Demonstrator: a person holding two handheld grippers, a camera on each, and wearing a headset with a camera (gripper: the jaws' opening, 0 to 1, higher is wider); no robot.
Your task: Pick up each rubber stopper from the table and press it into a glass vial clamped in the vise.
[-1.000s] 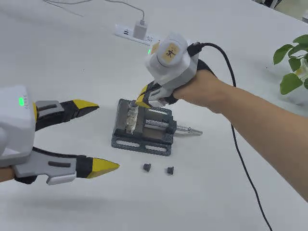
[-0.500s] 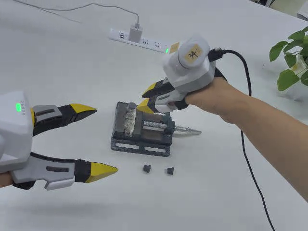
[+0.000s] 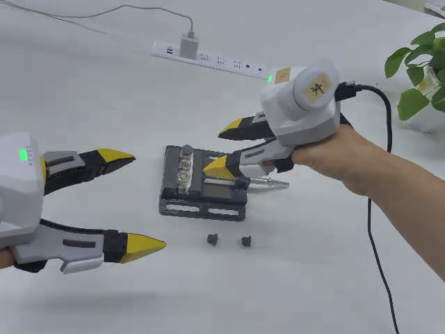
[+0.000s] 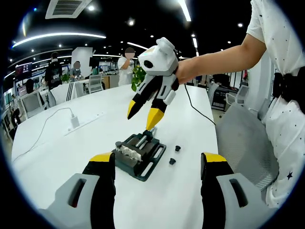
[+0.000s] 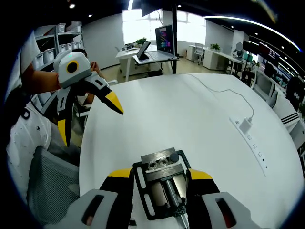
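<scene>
The right gripper [image 3: 214, 152] hangs just above the dark grey metal vise [image 3: 208, 200], its yellow-tipped jaws wide apart and empty. The left gripper [image 3: 147, 202], equally wide and empty, is beside the vise. Clear glass vials [image 3: 183, 172] stand clamped in the vise. Two small black rubber stoppers [image 3: 213, 240] lie on the white desk [image 3: 104, 90], between the vise and the desk's near edge.

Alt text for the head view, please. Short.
The open right claw hovers empty above a small vise clamping a row of glass vials. Two loose rubber stoppers lie on the white table in front; the open left claw is held at left.
</scene>
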